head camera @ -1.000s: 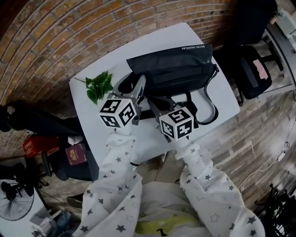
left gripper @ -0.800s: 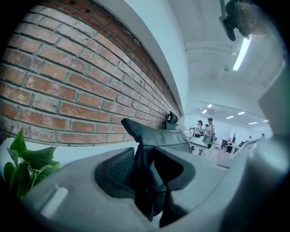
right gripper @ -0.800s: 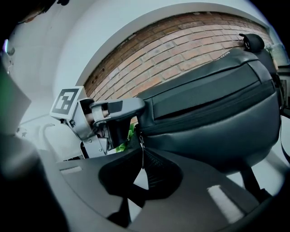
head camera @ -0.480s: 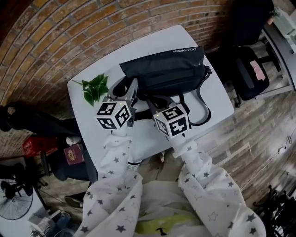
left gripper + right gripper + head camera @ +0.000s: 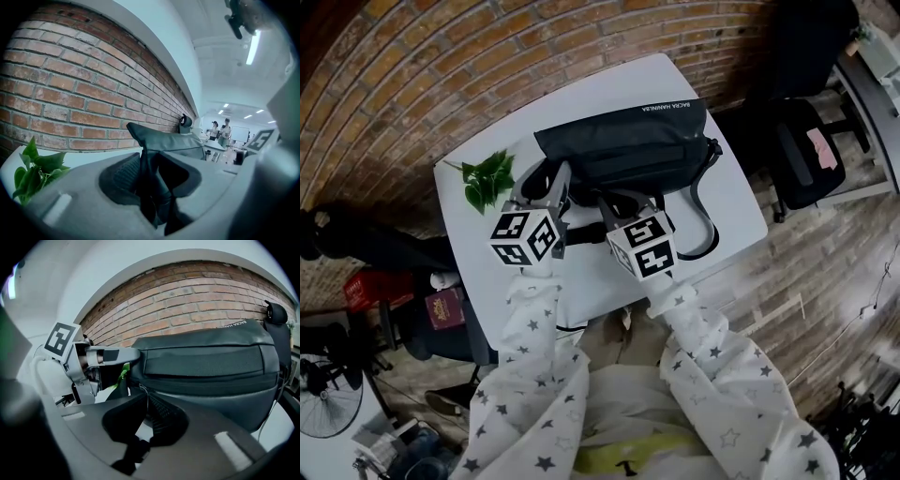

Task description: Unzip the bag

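A black bag (image 5: pixel 623 141) lies across the white table (image 5: pixel 581 272) by the brick wall. My left gripper (image 5: pixel 555 178) is at the bag's left end; its jaws have just been closing and now pinch a fold of the black fabric (image 5: pixel 152 159) between the pads. My right gripper (image 5: pixel 614 202) sits at the bag's front near that same end. Its jaws are almost together on a thin zipper pull cord (image 5: pixel 142 392) that runs up to the bag (image 5: pixel 206 366). From the right gripper view the left gripper (image 5: pixel 93 362) shows beside the bag's corner.
A green leafy sprig (image 5: pixel 487 178) lies on the table left of the bag. The bag's strap (image 5: pixel 703 216) loops over the table's right side. A black chair (image 5: pixel 806 141) stands to the right, and a red book (image 5: pixel 445 307) and a fan (image 5: pixel 328 403) are on the floor to the left.
The right gripper has shifted a little sideways and rolled. The left gripper stays at the bag's end. The whole scene has slid slightly left in the head view.
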Action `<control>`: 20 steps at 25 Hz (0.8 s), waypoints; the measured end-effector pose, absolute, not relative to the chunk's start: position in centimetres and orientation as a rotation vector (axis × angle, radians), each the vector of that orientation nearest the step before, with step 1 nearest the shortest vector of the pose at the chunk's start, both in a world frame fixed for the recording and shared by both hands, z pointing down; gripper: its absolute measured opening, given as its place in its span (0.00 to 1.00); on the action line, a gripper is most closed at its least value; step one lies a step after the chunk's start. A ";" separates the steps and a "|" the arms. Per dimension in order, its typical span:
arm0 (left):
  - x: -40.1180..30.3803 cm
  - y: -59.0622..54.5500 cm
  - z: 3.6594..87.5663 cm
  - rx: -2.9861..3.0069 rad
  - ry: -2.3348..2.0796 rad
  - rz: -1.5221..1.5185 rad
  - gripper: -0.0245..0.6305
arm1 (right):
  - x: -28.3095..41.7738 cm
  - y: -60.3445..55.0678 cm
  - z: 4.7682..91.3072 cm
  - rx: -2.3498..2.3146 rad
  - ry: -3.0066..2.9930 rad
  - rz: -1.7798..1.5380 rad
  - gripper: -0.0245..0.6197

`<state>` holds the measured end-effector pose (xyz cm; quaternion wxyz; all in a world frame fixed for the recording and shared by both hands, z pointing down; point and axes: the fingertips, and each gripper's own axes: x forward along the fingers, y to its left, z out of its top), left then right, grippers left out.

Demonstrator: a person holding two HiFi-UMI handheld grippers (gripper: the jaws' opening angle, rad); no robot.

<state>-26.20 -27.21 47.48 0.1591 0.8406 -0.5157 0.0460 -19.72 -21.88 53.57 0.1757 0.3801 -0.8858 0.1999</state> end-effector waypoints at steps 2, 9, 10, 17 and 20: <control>-25.7 -27.2 47.4 2.400 -1.483 0.136 0.22 | -18.8 -22.0 53.4 1.097 -2.502 0.555 0.07; -26.6 -27.2 47.6 2.375 -1.533 0.155 0.22 | -17.4 -22.9 53.4 1.168 -2.472 0.538 0.07; -26.6 -27.2 47.6 2.370 -1.541 0.158 0.22 | -16.9 -23.0 53.4 1.179 -2.467 0.540 0.07; -26.7 -27.3 47.6 2.341 -1.599 0.165 0.22 | -14.6 -23.6 53.1 1.249 -2.449 0.533 0.07; -27.1 -27.3 47.8 2.330 -1.616 0.162 0.22 | -14.0 -23.7 53.2 1.276 -2.435 0.537 0.07</control>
